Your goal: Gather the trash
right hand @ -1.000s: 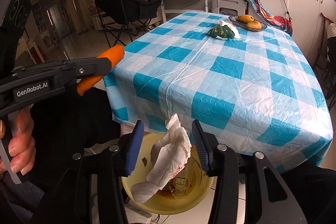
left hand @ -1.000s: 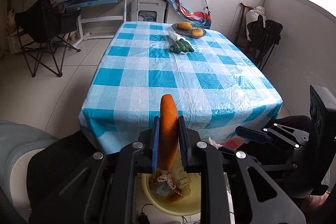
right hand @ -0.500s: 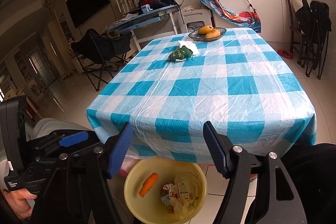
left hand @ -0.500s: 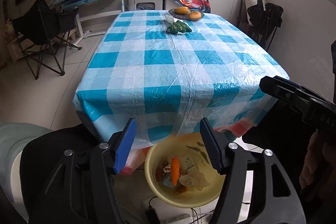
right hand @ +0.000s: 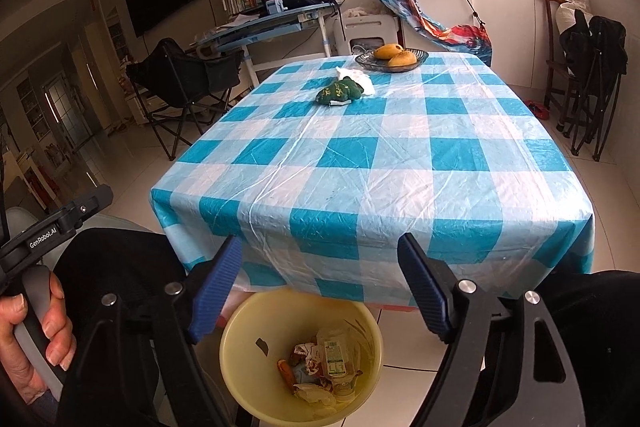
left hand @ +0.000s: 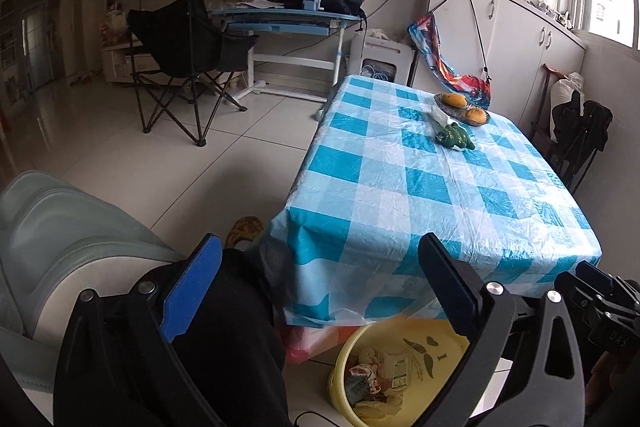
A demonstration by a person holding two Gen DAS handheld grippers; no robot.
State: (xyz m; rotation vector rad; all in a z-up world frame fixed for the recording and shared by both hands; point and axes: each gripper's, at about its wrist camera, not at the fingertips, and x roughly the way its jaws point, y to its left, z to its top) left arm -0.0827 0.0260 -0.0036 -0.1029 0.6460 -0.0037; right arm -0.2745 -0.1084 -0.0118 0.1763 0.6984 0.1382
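Observation:
A yellow bin [right hand: 240,339] stands on the floor under the near edge of the table; it also shows in the left wrist view [left hand: 340,379]. Inside lie an orange carrot [right hand: 285,370], crumpled paper [right hand: 304,355] and a plastic bottle [right hand: 333,357]. My left gripper [left hand: 320,287] is open and empty, above and left of the bin. My right gripper [right hand: 320,291] is open and empty, right above the bin. On the table's far part lie a green pouch [right hand: 339,91] and a white tissue [right hand: 360,79].
The table has a blue-and-white checked plastic cloth [right hand: 380,163]. A glass dish with mangoes [right hand: 392,57] stands at its far end. A black folding chair [left hand: 180,47] and a desk [left hand: 280,19] stand to the far left, folded chairs [right hand: 592,67] to the right.
One second ago my left gripper held the carrot and my right held the paper over the bin. Both opened and dropped them in, then both grippers rose and pulled back.

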